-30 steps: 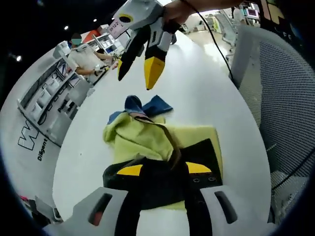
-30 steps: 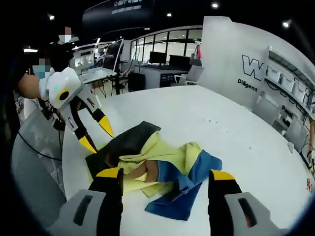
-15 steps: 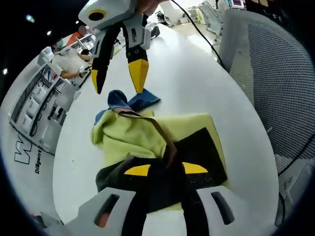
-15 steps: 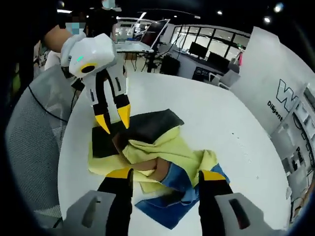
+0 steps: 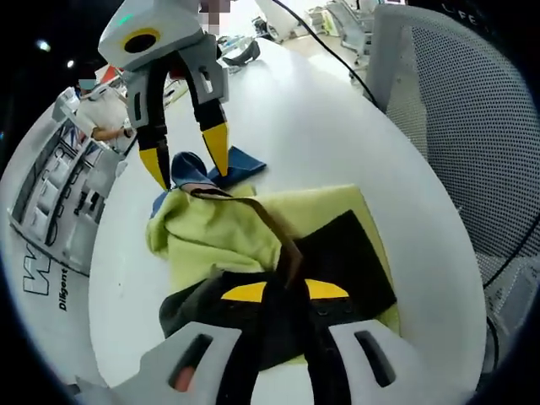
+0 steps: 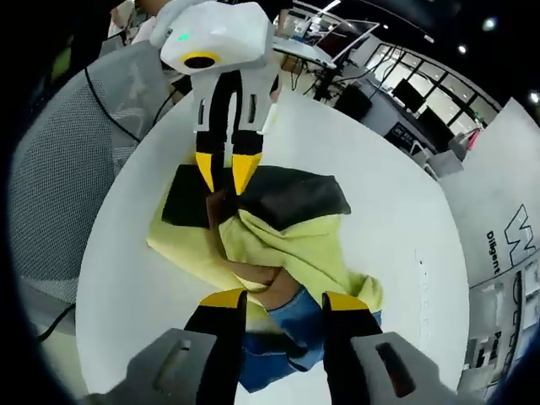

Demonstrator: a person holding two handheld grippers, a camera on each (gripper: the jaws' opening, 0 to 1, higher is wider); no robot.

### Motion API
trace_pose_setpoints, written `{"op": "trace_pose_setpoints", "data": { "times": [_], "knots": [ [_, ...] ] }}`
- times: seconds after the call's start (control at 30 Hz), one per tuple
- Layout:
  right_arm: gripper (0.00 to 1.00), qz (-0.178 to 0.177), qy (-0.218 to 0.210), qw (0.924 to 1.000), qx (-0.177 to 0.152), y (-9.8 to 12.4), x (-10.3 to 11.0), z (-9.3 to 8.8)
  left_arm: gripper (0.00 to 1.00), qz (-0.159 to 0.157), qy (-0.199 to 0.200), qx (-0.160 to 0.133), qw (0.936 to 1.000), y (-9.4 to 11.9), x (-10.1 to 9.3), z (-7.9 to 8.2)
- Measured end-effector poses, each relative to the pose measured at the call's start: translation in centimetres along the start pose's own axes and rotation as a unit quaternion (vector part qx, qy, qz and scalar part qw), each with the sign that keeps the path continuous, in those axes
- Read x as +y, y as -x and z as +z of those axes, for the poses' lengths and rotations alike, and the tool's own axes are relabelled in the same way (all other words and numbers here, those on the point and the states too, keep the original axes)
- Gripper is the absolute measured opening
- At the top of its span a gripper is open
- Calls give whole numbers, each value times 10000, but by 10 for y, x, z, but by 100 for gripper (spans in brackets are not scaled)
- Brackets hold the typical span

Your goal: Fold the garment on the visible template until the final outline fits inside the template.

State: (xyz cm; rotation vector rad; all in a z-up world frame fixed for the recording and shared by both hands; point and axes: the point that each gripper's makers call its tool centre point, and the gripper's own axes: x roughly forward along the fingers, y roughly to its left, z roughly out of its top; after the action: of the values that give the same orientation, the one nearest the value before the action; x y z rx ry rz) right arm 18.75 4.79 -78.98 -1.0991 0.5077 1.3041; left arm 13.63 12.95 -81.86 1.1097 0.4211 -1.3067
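Between the left gripper's (image 5: 278, 291) jaws, which look pinched on a dark fold, the garment (image 5: 228, 232) lies bunched on the white counter (image 5: 337, 143): black nearest, yellow beyond, blue farthest. Past it the right gripper (image 5: 187, 160) has dropped from well above the cloth to the blue end, jaws apart around that blue edge. In the right gripper view its jaws straddle the blue cloth (image 6: 291, 337), not clamped. A fold seems about to start; no separate template is distinguishable.

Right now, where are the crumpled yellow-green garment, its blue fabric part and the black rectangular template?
crumpled yellow-green garment (image 5: 215, 236), left gripper view, bunched middle.
blue fabric part (image 6: 299, 314), right gripper view, fold between the tool's tips.
black rectangular template (image 6: 291, 196), right gripper view, bare corner.
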Motion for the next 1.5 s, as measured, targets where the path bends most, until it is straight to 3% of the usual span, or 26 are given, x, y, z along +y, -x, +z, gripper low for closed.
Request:
{"op": "trace_pose_setpoints", "data": {
  "times": [0.17, 0.27, 0.37, 0.4, 0.53, 0.7, 0.97, 1.0, 1.3, 1.5],
  "knots": [
    [26, 193, 518, 9982, 251, -8, 1, -3, 15, -48, -104, -3, 9999, -4, 1, 1],
    [19, 354, 649, 9967, 326, -14, 4, -6, 11, -93, -166, 19, 9998, -7, -1, 1],
    [10, 413, 574, 9967, 390, -17, 4, -11, 7, -176, -208, -9, 9996, -8, -4, 1],
    [2, 473, 527, 9967, 408, -16, 7, -13, 7, -222, -220, -1, 9995, -7, -6, 1],
    [0, 497, 389, 9973, 388, -12, 12, -18, 7, -207, -234, -30, 9995, -5, -7, -1],
    [0, 372, 163, 9990, 189, -3, 13, -18, 6, 90, 246, -106, 9996, 2, 6, -6],
    [0, 29, -346, 9992, -200, 10, 9, -16, 6, 507, 631, -216, 9965, 18, 23, -12],
    [0, -2, -376, 9990, -234, 12, 8, -16, 6, 626, 838, -253, 9942, 22, 28, -15],
    [0, -554, -773, 9945, -439, 20, -11, -13, 6, 1165, 1181, -388, 9854, 37, 57, -17],
    [0, -814, -954, 9906, -549, 28, -20, -13, 6, 1574, 1561, -542, 9736, 46, 78, -16]
  ]
}}
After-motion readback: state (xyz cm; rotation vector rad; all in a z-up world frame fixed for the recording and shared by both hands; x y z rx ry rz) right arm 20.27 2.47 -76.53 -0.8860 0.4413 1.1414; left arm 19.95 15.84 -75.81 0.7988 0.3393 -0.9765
